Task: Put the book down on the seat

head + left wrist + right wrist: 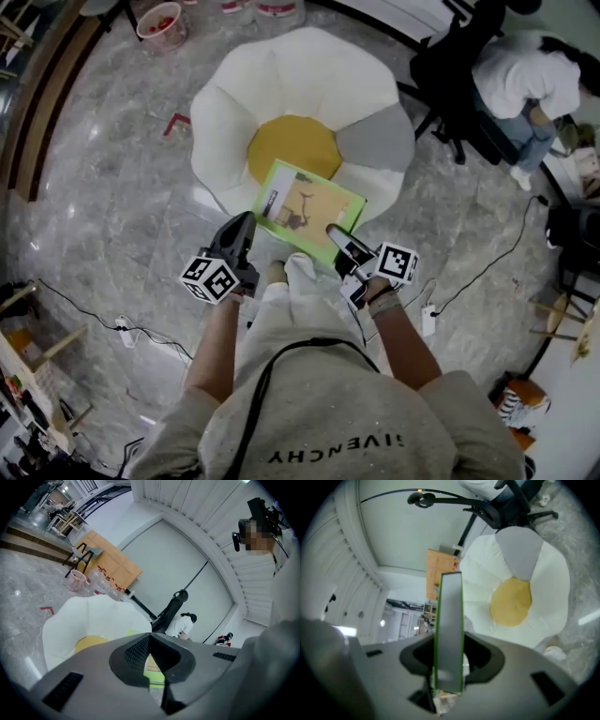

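The book (pixel 305 208), green-edged with a yellow cover, hangs flat over the near petals of the flower-shaped seat (pixel 309 75), which has white petals, one grey petal and a yellow centre. My right gripper (pixel 333 232) is shut on the book's near right corner. In the right gripper view the book (pixel 449 634) stands edge-on between the jaws of the right gripper (pixel 450 662), with the seat (pixel 525 597) beyond. My left gripper (pixel 251 220) is at the book's near left edge. Its jaws meet at the tip (pixel 149 637), with a strip of the book (pixel 156 673) showing below them. Contact there is unclear.
A person in white (pixel 525 80) sits beside a black chair (pixel 459 56) at the back right. A red bucket (pixel 161 21) stands at the back left, and red tape (pixel 176 122) marks the marble floor. Cables and a white plug strip (pixel 428 321) lie at the right.
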Demonstrator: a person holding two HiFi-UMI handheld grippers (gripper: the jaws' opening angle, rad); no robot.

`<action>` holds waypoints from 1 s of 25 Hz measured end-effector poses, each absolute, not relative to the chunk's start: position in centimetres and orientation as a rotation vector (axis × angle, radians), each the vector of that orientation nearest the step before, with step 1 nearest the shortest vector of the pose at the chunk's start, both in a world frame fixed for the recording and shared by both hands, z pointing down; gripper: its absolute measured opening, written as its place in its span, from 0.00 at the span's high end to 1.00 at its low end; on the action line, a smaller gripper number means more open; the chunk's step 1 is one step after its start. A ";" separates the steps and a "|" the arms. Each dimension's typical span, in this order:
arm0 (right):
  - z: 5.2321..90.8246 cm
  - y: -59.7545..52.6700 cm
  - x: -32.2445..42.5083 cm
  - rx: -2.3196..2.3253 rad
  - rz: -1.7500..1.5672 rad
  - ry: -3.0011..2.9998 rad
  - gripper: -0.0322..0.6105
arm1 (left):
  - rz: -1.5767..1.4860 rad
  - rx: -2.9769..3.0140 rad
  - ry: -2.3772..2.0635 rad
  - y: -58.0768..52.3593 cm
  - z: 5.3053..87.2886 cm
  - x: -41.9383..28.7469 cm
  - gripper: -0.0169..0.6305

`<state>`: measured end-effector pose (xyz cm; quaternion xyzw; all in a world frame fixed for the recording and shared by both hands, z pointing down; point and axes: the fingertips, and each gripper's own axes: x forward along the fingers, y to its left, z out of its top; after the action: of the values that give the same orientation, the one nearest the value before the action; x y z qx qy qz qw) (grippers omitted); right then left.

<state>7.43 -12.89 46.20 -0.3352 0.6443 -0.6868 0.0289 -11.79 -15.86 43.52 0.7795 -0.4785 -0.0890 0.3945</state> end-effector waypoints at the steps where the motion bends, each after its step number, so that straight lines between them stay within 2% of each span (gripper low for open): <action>1: 46.7 -13.2 7.6 -1.033 -2.132 1.979 0.70 | -0.224 1.971 -1.220 -16.2 43.8 -11.7 0.94; 14: 53.8 -17.2 9.5 -1.025 -2.235 1.953 0.70 | -0.247 1.897 -1.296 -19.8 49.2 -10.3 0.94; 18: 54.4 -19.3 8.2 -0.874 -2.055 2.102 0.70 | -0.245 1.897 -1.275 -20.0 51.7 -10.0 0.94; 25: 60.1 -21.1 7.4 -0.873 -1.982 2.174 0.70 | -0.254 1.914 -1.241 -21.9 59.9 -9.3 0.94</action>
<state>7.44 -21.08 60.08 -0.2843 0.7079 -0.6455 0.0365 -9.28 -21.91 59.91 0.7604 -0.4930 -0.1010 0.4106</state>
